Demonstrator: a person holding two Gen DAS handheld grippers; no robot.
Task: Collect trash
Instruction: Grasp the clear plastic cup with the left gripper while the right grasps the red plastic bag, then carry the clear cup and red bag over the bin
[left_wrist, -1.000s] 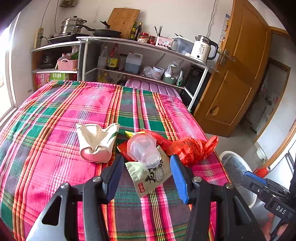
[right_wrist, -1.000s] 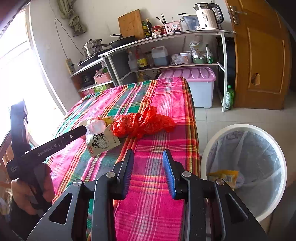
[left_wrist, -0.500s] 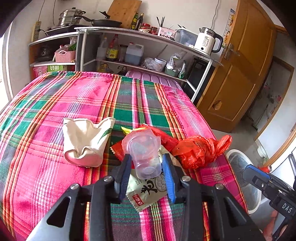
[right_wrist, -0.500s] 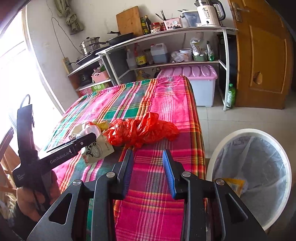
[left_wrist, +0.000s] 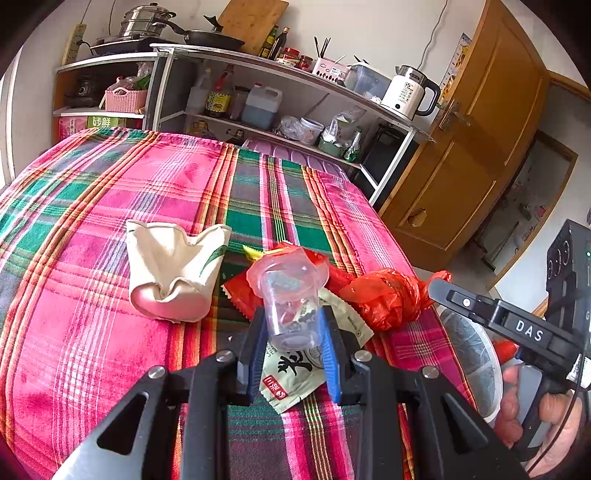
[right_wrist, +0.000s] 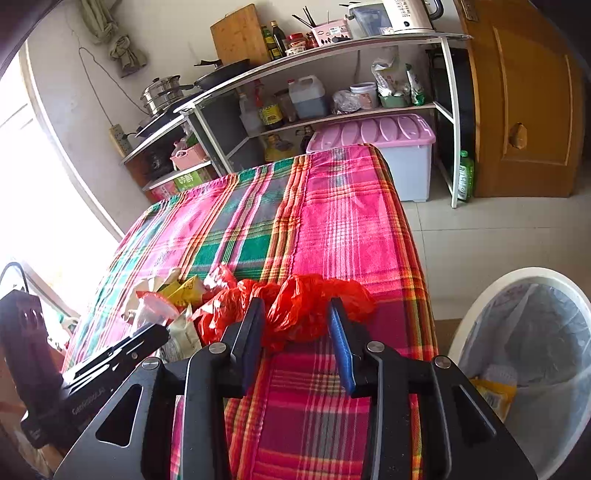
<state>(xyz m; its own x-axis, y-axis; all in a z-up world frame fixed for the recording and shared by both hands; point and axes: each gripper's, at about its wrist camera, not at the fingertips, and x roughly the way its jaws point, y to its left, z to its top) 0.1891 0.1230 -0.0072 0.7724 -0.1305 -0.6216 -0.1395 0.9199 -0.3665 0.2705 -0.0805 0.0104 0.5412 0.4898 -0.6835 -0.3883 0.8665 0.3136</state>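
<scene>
My left gripper (left_wrist: 291, 321) is shut on a clear plastic cup (left_wrist: 290, 295), gripping its lower end just above a green-and-white snack wrapper (left_wrist: 295, 373) on the plaid table. A crushed white paper cup (left_wrist: 173, 273) lies to the left. A crumpled red plastic bag (left_wrist: 384, 295) lies to the right. My right gripper (right_wrist: 295, 317) is open, its jaws on either side of the red bag (right_wrist: 306, 310). The white trash bin (right_wrist: 532, 354) with a clear liner stands on the floor to the right of the table.
The plaid tablecloth (right_wrist: 332, 221) covers the table, its right edge next to the bin. A metal shelf (left_wrist: 280, 74) with pots, bottles and a kettle stands behind the table. A pink-lidded storage box (right_wrist: 373, 147) and a wooden door (right_wrist: 524, 103) are at the far right.
My left gripper closed on the clear cup and stays on it. My right gripper moved forward over the table, and its jaws now flank the red bag.
</scene>
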